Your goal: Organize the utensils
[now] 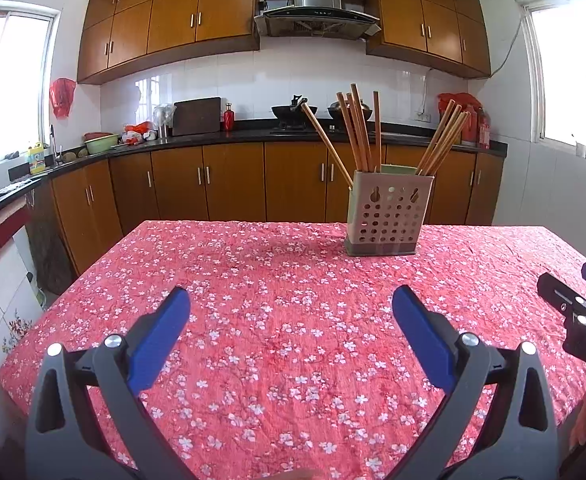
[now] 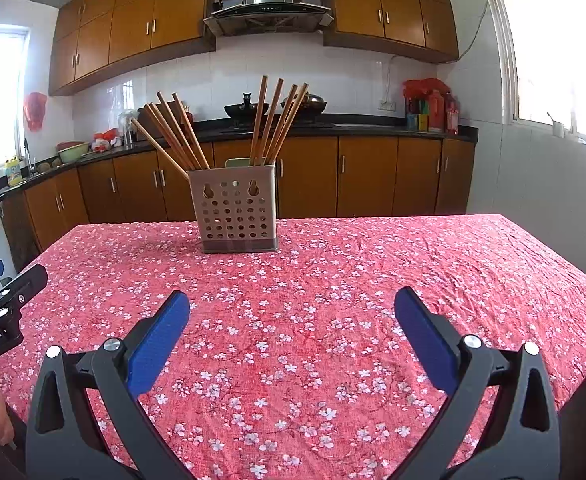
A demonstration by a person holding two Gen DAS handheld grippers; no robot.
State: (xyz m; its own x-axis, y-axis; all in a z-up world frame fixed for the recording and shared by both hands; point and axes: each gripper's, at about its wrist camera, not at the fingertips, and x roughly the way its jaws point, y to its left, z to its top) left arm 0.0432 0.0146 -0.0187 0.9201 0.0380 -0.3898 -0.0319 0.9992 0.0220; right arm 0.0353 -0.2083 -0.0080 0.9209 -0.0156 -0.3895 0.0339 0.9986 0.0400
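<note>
1. Kitchen with white tiled walls [image 1: 293,68] and bright daylight from windows [image 1: 17,80] on both sides.
2. Orange-brown wooden upper cabinets [image 1: 173,20] flanking a steel range hood [image 1: 317,8].
3. Matching lower cabinets [image 1: 233,184] under a black countertop [image 1: 213,136], with woks [image 1: 293,114] on the stove.
4. Foreground table under a red floral tablecloth [image 1: 293,320].

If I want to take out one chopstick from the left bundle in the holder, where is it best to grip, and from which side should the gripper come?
Probably grip the outermost chopstick of the left bundle, on its bare upper shaft well above the holder rim. It leans furthest left, apart from the others, so fingers can close around it alone. Come from the front-left with the left gripper, now open, then pull up along the stick's lean.
</note>
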